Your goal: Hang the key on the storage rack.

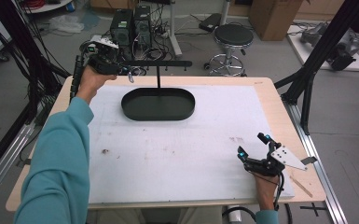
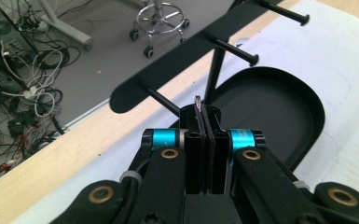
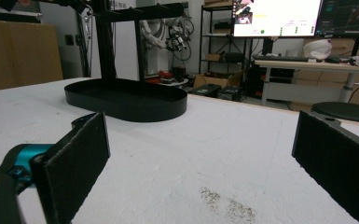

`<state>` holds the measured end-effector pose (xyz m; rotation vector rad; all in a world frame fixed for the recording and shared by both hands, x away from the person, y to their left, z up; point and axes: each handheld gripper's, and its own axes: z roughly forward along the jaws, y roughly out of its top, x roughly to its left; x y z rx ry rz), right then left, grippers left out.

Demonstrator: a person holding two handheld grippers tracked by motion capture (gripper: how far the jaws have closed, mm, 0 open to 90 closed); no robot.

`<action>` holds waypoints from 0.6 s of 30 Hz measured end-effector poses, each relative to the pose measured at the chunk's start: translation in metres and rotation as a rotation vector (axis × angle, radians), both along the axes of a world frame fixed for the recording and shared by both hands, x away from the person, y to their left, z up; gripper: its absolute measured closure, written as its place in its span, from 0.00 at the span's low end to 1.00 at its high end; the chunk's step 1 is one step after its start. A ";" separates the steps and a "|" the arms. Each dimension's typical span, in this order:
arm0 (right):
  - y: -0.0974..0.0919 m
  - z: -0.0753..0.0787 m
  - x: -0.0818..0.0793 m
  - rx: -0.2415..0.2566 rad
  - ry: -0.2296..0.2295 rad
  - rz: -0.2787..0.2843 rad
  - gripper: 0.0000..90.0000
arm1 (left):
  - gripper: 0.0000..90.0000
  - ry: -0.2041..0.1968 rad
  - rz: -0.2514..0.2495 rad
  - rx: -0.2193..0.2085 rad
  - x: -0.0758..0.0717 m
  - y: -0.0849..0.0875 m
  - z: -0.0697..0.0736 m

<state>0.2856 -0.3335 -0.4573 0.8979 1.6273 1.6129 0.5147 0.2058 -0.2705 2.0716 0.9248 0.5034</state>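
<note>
L gripper (image 2: 204, 122) jaws pinch thin ring by rack's (image 1: 157, 63) crossbar, lying left-right; R gripper (image 1: 252, 150) wide open, empty.

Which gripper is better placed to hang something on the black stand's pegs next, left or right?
Left. The left gripper is raised beside the stand's bar, jaws shut on something thin. The right gripper rests open on the table's near corner.

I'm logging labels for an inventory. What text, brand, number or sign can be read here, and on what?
None can be read.
Monitor: shows writing, too small and blurred to read.
Second monitor: dark, with marks too blurred to read.
Cardboard box: no legible print.
</note>
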 end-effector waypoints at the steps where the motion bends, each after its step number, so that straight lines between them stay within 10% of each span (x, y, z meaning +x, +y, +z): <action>1: 0.000 0.000 0.000 0.001 0.000 0.000 0.04 | 0.98 0.002 0.003 0.004 0.000 0.000 0.000; 18: 0.000 0.000 0.000 -0.004 0.000 0.001 0.04 | 0.92 -0.036 0.104 -0.003 0.006 0.000 -0.005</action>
